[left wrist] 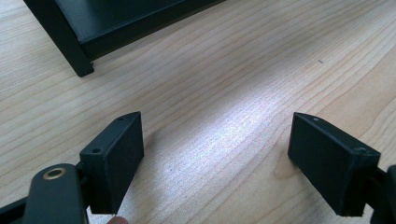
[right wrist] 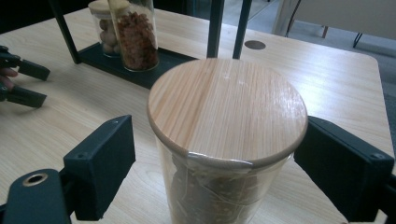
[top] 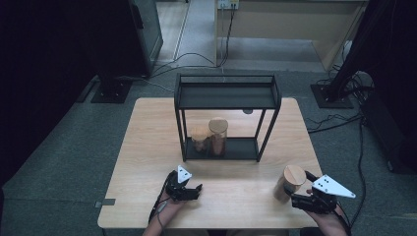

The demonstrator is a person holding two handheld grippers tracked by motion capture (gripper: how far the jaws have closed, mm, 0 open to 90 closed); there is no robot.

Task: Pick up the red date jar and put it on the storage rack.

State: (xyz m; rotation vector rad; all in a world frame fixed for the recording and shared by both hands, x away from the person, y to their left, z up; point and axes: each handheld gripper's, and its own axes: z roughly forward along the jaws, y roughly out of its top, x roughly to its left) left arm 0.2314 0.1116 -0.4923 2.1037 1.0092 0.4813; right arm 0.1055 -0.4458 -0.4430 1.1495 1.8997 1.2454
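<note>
A glass jar with a round wooden lid stands on the wooden table near its front right. My right gripper has one black jaw on each side of the jar, below the lid. A gap shows between the left pad and the glass, so the gripper is open around the jar. At the front left, my left gripper rests low over the table. Its jaws stand open with bare wood between them.
A black two-tier metal rack stands mid-table. On its lower tray sit a tall jar of brown pieces and a shorter jar to its left. Cables cross the floor behind the table.
</note>
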